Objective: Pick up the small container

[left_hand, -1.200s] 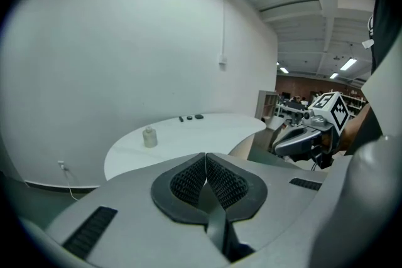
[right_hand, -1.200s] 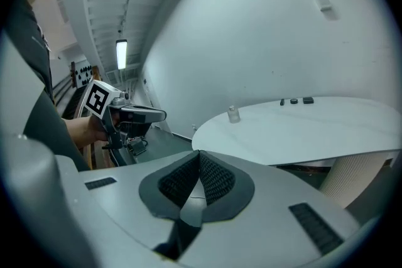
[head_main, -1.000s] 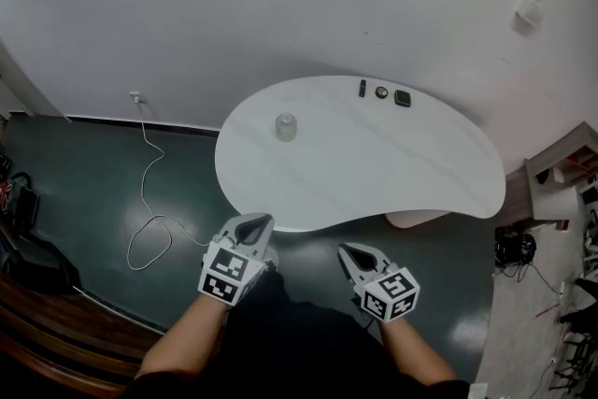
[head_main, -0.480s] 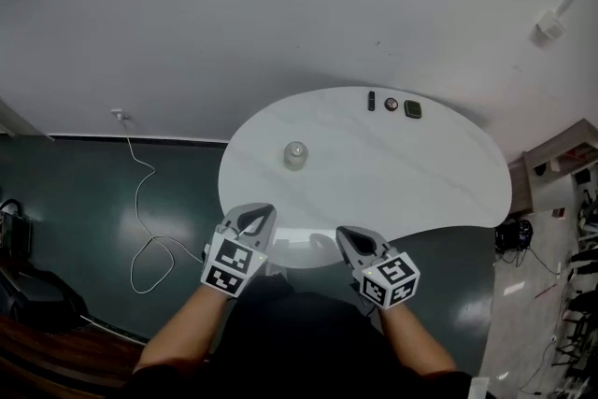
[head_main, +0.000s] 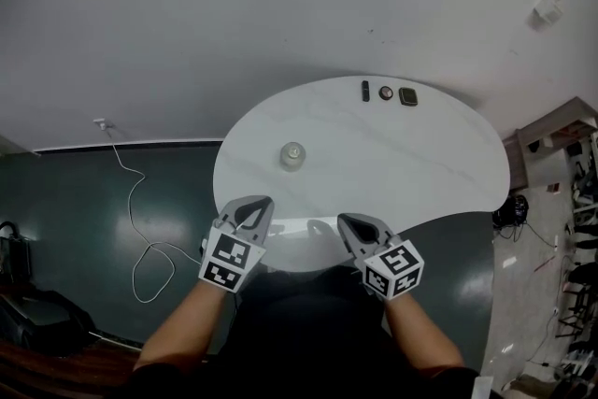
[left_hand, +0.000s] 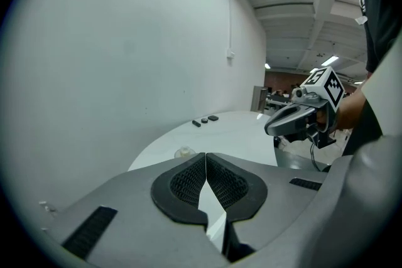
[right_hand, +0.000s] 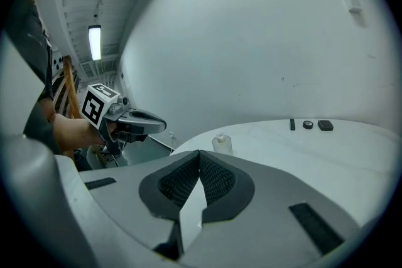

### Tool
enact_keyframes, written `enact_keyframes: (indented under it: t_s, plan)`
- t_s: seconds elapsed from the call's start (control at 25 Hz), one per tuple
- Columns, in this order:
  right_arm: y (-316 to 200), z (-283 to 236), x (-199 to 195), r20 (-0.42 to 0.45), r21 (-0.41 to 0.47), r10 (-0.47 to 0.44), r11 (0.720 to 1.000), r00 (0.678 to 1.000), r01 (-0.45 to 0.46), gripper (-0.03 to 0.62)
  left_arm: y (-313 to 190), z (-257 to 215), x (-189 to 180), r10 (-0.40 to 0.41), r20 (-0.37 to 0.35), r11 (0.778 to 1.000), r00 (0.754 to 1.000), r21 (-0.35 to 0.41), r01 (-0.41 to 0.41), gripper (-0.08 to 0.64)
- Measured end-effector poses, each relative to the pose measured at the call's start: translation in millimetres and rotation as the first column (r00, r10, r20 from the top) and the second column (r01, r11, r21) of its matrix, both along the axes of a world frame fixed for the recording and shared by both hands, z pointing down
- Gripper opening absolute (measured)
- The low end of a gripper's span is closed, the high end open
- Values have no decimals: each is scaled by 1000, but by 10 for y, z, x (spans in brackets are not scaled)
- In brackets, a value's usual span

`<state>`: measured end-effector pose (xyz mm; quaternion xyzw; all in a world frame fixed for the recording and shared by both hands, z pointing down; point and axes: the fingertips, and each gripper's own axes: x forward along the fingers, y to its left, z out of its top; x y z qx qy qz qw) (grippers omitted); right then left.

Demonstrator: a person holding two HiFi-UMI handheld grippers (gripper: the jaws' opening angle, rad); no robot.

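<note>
A small clear container [head_main: 292, 155] with a pale lid stands on the left half of the white curved table [head_main: 402, 173]. It shows as a small jar [right_hand: 222, 144] in the right gripper view and as a faint shape [left_hand: 184, 152] in the left gripper view. My left gripper [head_main: 259, 208] hovers at the table's near edge, shut and empty, its pads [left_hand: 191, 180] touching at the tips. My right gripper [head_main: 350, 226] is beside it, also shut with nothing between its pads [right_hand: 213, 179]. Both sit well short of the container.
Three small dark objects [head_main: 385, 92] lie in a row at the table's far edge. A white cable [head_main: 140, 210] trails over the dark green floor on the left. Shelving and clutter [head_main: 561, 201] stand at the right. A white wall rises behind the table.
The view has shifted toward the table: both grippers now hang over its near edge instead of over the floor. The container appears closer. Both grippers stay shut.
</note>
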<state>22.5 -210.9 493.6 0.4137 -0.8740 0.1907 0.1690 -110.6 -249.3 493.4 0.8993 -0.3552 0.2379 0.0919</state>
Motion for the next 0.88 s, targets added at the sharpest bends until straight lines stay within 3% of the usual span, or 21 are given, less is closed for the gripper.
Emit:
enact_keyframes:
  t_s: [0.24,0.64,0.88]
  plan:
    - [-29,47,53,3,-11,13,1000,1000,-13,-5,-22,92,79,13,11,1000,1000,3,-13,17]
    - [-312,170,131,18,-38,-39,999,999,39,-5,-280,294,155,-16,57,1000,998,13,15,18]
    - [-405,309,164,29,-70,-71,995,997,73,-5,-507,588,216,-13,85,1000,996,10,12,96]
